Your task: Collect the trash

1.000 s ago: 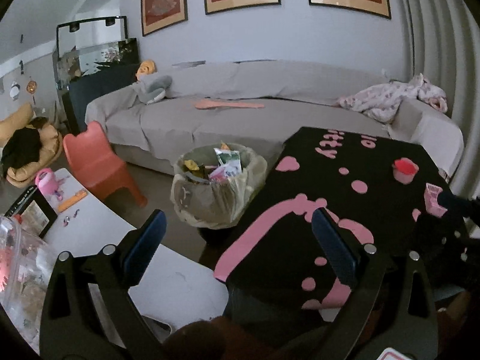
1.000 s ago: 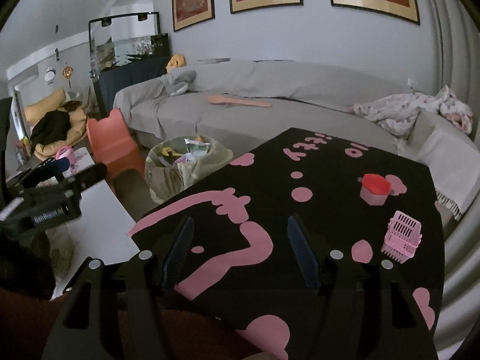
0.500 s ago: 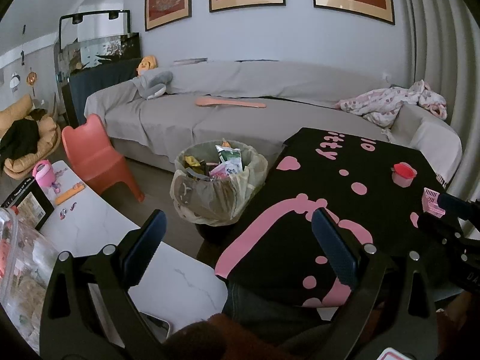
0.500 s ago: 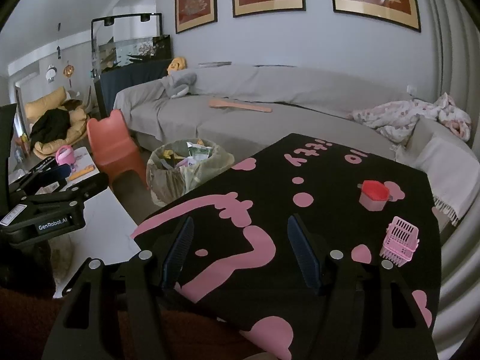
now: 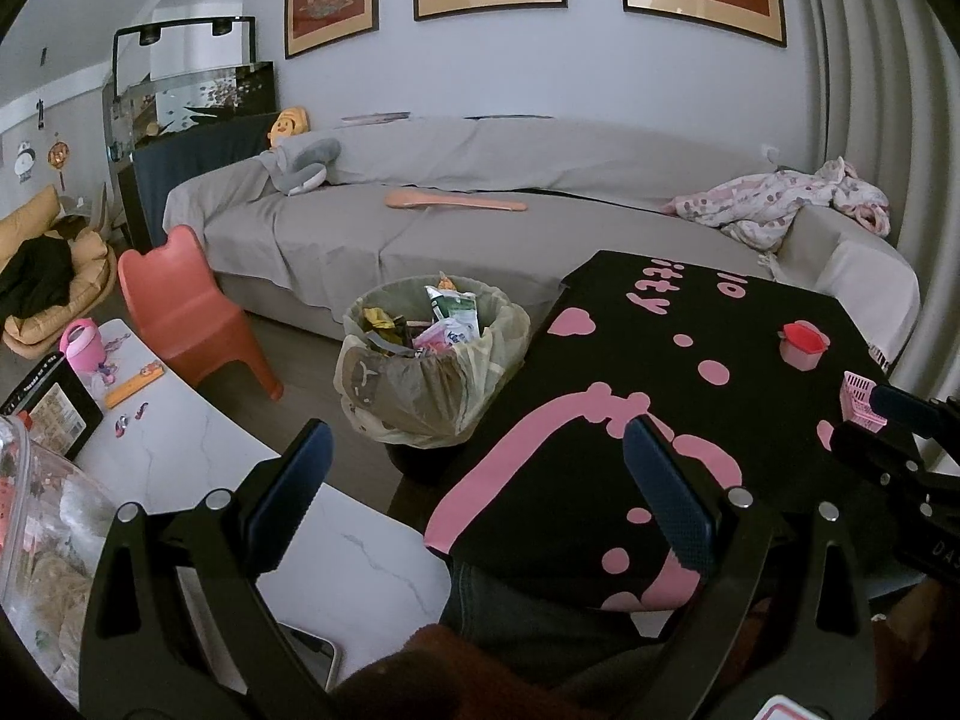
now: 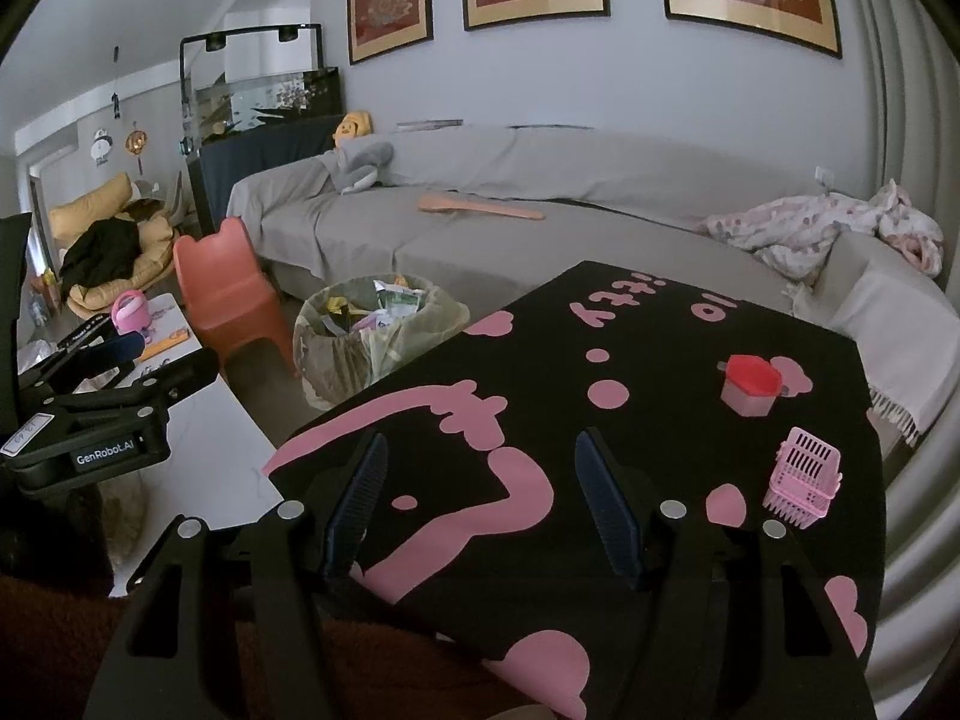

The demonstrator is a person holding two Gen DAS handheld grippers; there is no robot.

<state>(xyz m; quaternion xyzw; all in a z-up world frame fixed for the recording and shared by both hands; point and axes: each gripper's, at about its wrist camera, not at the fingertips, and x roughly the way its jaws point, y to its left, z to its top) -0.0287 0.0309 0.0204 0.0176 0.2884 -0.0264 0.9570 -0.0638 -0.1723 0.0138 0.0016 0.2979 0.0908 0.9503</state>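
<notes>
Left gripper and right gripper hover with fingers spread, empty, above the black-and-pink worktop; the bagged trash bin seems full.

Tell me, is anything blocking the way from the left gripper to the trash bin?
Nothing visible does. The left gripper is open and empty, and the trash bin stands on the floor just ahead of it, between the white table and the black-and-pink table. Only bare floor shows in the gap between them.
</notes>
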